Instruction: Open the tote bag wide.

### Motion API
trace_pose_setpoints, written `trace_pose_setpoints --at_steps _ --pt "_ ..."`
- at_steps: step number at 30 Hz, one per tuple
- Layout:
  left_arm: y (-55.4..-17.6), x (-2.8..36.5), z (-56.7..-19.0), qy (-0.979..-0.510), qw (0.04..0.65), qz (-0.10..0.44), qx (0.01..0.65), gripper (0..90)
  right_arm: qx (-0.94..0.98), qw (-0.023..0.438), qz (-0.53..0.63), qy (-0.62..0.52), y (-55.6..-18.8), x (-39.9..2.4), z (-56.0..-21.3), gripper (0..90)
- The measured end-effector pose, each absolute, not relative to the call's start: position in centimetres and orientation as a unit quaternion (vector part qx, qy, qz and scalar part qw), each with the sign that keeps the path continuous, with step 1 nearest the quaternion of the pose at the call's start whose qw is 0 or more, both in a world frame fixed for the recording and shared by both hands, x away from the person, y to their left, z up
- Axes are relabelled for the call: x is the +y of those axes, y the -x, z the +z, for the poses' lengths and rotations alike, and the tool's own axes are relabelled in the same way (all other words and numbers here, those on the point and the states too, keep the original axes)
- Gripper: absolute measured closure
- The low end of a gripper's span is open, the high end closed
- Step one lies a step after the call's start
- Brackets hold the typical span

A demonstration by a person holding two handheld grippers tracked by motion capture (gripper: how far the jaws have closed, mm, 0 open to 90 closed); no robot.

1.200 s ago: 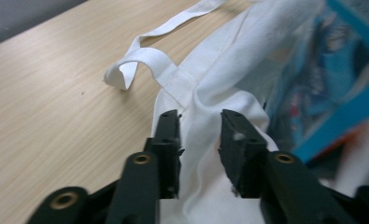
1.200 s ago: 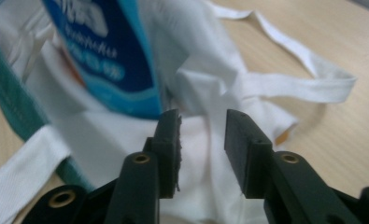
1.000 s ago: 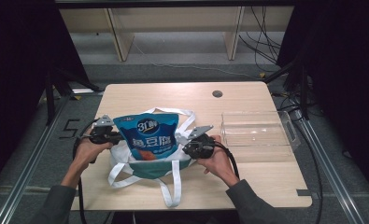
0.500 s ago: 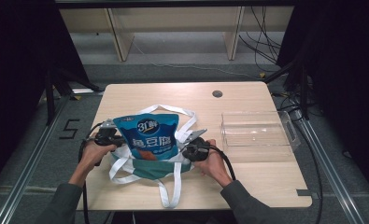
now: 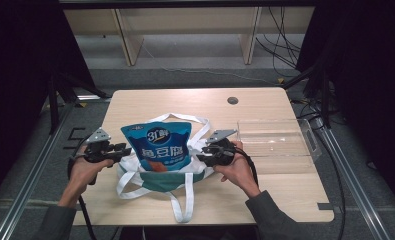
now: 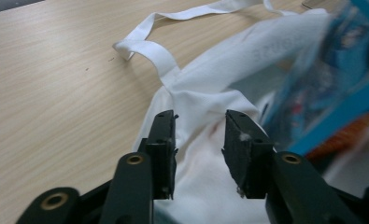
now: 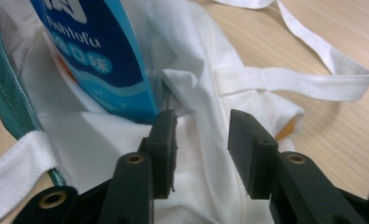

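The wooden table (image 5: pixel 265 200) carries a white tote bag (image 5: pixel 157 175) — and a clear tray (image 5: pixel 277 142).

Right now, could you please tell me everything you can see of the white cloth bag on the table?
The cloth bag looks like soft white fabric with a green band along its near edge and long white straps spread loose over the wooden table. It lies crumpled in the middle of the table, mouth open, with a blue snack packet sticking out. Both grippers sit at its sides with jaws apart, cloth lying between them ungripped.
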State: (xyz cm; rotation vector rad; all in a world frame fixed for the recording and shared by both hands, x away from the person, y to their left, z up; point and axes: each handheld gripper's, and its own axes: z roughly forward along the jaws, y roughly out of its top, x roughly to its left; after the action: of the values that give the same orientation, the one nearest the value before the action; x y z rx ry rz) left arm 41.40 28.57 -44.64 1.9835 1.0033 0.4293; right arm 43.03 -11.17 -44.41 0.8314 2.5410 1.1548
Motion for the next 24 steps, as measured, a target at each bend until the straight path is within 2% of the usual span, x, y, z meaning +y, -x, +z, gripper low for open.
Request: trace_pose_setpoints --at_steps 6,10,15,17,24 --pt "-38.8 28.8 -44.0 -0.768 0.440 0.182 0.428 47.1 0.863 0.108 0.398 -0.291 -42.8 -11.7 -43.2 46.4" --pt "-37.1 29.1 -43.7 -0.769 0.434 0.178 0.434 40.1 0.865 0.104 0.391 -0.296 -42.6 -11.8 -42.6 40.8" --pt "-35.3 29.6 -44.1 -0.764 0.425 0.179 0.452 37.1 0.867 0.109 0.390 -0.291 -42.5 -12.0 -42.5 37.9" --pt "-34.5 29.6 -44.4 -0.758 0.429 0.181 0.457 31.5 0.868 0.108 0.389 -0.291 -42.4 -12.1 -42.4 37.7" --pt "-31.4 29.1 -45.6 -0.755 0.431 0.184 0.459 22.1 0.863 0.108 0.392 -0.300 -42.2 -12.5 -41.9 35.8"
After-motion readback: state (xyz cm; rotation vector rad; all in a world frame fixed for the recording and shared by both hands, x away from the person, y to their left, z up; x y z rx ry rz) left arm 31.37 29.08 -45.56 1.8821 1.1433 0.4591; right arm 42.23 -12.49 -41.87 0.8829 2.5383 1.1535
